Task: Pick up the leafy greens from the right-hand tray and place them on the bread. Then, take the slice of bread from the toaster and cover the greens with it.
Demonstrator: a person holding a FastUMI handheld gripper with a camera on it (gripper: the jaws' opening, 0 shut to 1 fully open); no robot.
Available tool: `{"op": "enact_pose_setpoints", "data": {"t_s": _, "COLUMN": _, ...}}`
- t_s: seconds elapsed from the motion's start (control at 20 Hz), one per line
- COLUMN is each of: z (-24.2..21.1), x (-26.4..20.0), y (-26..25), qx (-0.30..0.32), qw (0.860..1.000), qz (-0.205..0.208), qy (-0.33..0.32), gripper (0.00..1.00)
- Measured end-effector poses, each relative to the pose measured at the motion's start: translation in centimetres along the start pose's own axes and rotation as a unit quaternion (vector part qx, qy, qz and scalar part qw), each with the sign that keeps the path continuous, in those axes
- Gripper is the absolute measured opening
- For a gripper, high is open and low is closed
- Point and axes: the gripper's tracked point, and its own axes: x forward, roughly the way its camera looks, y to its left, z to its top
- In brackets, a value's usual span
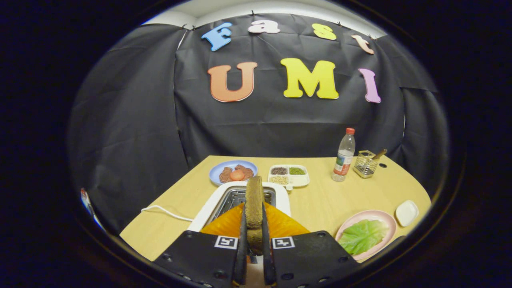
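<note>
The slice of bread (254, 204) is clamped edge-on between the jaws of the gripper (254, 240), above the toaster (208, 208). The leafy greens (363, 236) lie on the pink plate (386, 218) at four o'clock. Slippage is risked by the thin grip, should the slice be tilted during transfer.

A blue plate (232, 170) with brown patties and a tomato slice sits at the far side of the wooden tabletop (320, 200). Just beside it lies a white divided dish (289, 175) of grains and seeds. Farther along stand a red-capped water bottle (344, 155) and a wire mesh holder (366, 163). A small white dish (406, 212) rests near the tabletop's edge.
</note>
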Motion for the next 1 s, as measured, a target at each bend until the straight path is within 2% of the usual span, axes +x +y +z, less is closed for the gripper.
{"op": "enact_pose_setpoints", "data": {"t_s": 0.05, "z": 0.4, "x": -0.2, "y": -0.3, "qx": 0.005, "qw": 1.0, "qz": 0.001, "qy": -0.004, "gripper": 0.16}}
{"op": "enact_pose_setpoints", "data": {"t_s": 0.1, "z": 0.9, "x": -0.6, "y": -0.1, "qx": 0.008, "qw": 1.0, "qz": 0.008, "qy": -0.01, "gripper": 0.1}}
{"op": "enact_pose_setpoints", "data": {"t_s": 0.45, "z": 7.4, "x": -6.3, "y": -0.7, "qx": 0.054, "qw": 0.993, "qz": 0.076, "qy": -0.067, "gripper": 0.09}}
{"op": "enact_pose_setpoints", "data": {"t_s": 0.55, "z": 9.1, "x": -8.0, "y": -1.7, "qx": 0.065, "qw": 0.991, "qz": 0.083, "qy": -0.085, "gripper": 0.1}}
{"op": "enact_pose_setpoints", "data": {"t_s": 0.75, "z": 10.1, "x": -10.4, "y": -6.4, "qx": 0.07, "qw": 0.988, "qz": 0.06, "qy": -0.124, "gripper": 0.1}}
{"op": "enact_pose_setpoints", "data": {"t_s": 1.0, "z": 7.9, "x": -12.0, "y": -14.2, "qx": 0.071, "qw": 0.988, "qz": 0.003, "qy": -0.135, "gripper": 0.09}}
